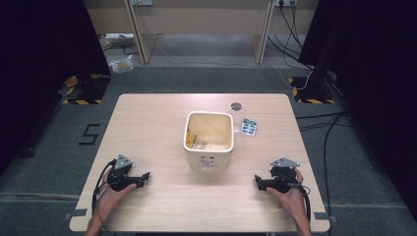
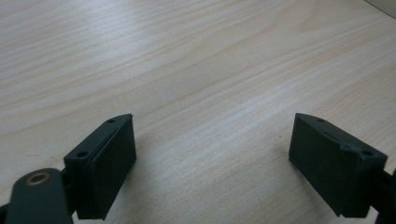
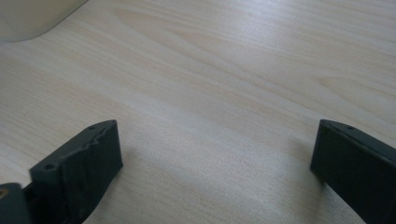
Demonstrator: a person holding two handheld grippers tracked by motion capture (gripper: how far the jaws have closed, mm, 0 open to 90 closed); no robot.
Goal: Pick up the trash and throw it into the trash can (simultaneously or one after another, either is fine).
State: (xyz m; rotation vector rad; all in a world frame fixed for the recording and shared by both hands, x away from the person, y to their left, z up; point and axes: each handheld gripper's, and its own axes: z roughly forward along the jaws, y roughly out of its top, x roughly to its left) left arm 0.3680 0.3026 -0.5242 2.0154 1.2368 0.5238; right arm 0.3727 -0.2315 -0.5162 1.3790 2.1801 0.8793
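Observation:
A cream square bin [image 1: 208,140] stands at the middle of the wooden table [image 1: 147,123], with pale scraps at its bottom. My left gripper [image 1: 145,178] rests low at the front left, pointing right toward the bin's base. In the left gripper view the left gripper [image 2: 212,154] stands open, bare wood between its fingers [image 2: 105,163]. My right gripper [image 1: 256,181] lies at the front right, pointing left. In the right gripper view the right gripper [image 3: 217,163] is open too, with nothing between its fingers [image 3: 84,168]; a corner of the bin [image 3: 32,16] shows at top left.
A small blue and white packet [image 1: 250,128] lies just right of the bin. A round grey hole [image 1: 236,105] sits near the table's far edge. Cables run over the grey floor beyond, and dark curtains flank both sides.

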